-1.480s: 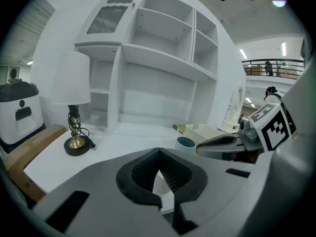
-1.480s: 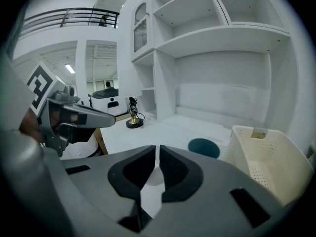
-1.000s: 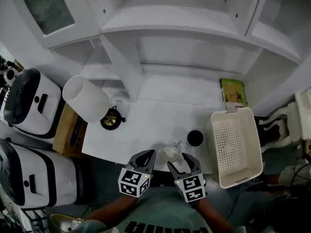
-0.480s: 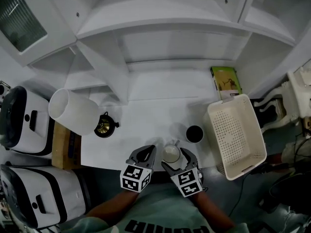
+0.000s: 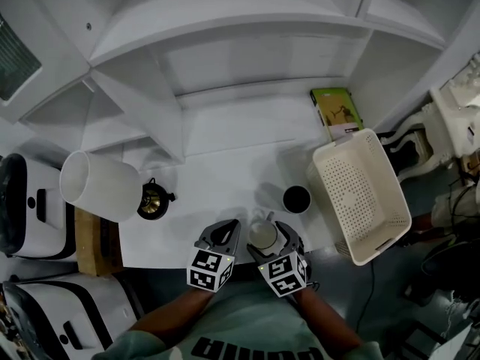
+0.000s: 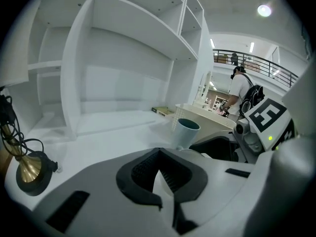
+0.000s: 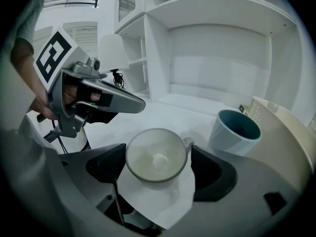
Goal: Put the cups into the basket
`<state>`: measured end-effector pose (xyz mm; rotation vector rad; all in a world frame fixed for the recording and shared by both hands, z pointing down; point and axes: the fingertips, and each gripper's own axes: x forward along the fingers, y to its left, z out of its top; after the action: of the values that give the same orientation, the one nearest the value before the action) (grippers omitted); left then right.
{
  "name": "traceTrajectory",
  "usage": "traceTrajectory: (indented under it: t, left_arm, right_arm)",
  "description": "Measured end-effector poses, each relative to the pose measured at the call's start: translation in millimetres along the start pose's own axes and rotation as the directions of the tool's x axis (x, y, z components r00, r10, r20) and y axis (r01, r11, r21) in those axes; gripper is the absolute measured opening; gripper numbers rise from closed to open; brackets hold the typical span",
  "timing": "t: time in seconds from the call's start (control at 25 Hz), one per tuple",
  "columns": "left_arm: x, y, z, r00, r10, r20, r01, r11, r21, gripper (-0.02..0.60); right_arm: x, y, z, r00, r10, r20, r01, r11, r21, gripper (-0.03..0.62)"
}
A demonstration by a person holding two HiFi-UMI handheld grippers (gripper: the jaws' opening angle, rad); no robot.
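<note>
We look down on a white tabletop [image 5: 225,178] set under white shelving. The only lettered item is a flat green printed booklet [image 5: 335,111] lying at the back of the table, just behind the basket; its print is too small to read. Each gripper carries a cube of black-and-white square marker patterns, with no words on them.

A small off-white glazed cup with a little side handle [image 5: 263,235] stands upright at the near edge of the table. In the right gripper view this cup [image 7: 157,154] is round and shallow, with a pale, bare inside and its handle turned to the right. The right gripper [image 5: 270,236] brackets it: the jaws have just been opening and now stand wide apart with the cup between them, the pads not pressing on it.

A taller tapered cup, pale blue-grey outside and dark teal inside [image 5: 297,199], stands upright a little farther back, between the white cup and the basket. The cream perforated plastic basket [image 5: 375,242] sits at the table's right end. Both cups are on the table, outside the basket.

The left gripper [image 5: 219,238] hangs just left of the white cup, its jaws together and nothing between them.

To the left are a white cylindrical lampshade [image 5: 97,186] and a round brass lamp base with a black cord [image 5: 152,201]
</note>
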<state>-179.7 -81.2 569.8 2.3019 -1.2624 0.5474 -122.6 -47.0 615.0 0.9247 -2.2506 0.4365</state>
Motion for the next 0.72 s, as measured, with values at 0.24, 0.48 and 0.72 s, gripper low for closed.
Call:
traceTrajectory:
  t: [0.24,0.48,0.72]
  left_arm:
    - [9,0,-6,1.0,-0.02,-0.014,0.021,1.0,0.013,0.006]
    - [11,1,-10,0.999,-0.03,-0.026,0.03,0.999,0.029,0.007]
    - [5,5,-10,0.999,-0.029,-0.017,0.029,0.999,0.02,0.007]
  right_arm:
    - [10,2,-6,1.0,-0.004,-0.02,0.004,1.0,-0.023,0.387]
    - [14,0,-5,1.0,-0.027,-0.002,0.027,0.999,-0.027,0.387]
    - [10,2,-3,0.999,-0.048,0.017,0.048,0.998,-0.036,0.387]
